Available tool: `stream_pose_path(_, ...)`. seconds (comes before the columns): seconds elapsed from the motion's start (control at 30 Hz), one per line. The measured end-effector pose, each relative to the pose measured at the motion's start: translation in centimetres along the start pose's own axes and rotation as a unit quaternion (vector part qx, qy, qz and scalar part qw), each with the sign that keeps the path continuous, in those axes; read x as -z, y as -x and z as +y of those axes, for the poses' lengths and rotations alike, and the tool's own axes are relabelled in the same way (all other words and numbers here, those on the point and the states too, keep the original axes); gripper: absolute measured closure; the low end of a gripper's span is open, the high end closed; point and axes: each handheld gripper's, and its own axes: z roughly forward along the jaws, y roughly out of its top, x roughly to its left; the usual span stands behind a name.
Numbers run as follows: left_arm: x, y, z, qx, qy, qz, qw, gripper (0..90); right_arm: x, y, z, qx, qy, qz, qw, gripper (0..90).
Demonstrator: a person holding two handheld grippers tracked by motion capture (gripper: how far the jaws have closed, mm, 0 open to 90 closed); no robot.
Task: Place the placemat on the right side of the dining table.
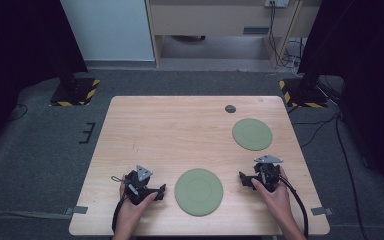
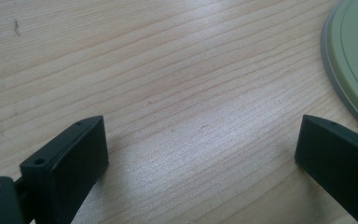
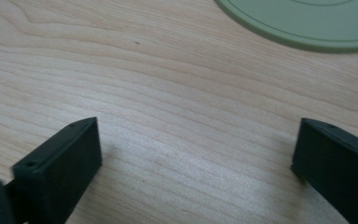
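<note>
Flanking near plate (image 1: 198, 191): left gripper (image 1: 161, 190) and right gripper (image 1: 242, 176), fingers wide, empty.
Plate lies flat on worktop (image 1: 170, 130) between them, left slightly nearer; far plate (image 1: 252, 134) beyond right gripper.

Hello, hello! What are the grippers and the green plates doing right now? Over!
Left hand-held gripper open, right hand-held gripper open, both empty. Near plate between them, untouched. Nothing in the way.
</note>
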Motion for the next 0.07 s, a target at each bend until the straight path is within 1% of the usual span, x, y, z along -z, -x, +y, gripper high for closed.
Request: stream_pose_path(0.07, 0.01, 0.01, -0.01, 0.0, 0.0, 0.0, 1.0, 1.8, -0.01, -0.01, 0.01, 0.0, 0.0, -0.002, 1.0, 0.4)
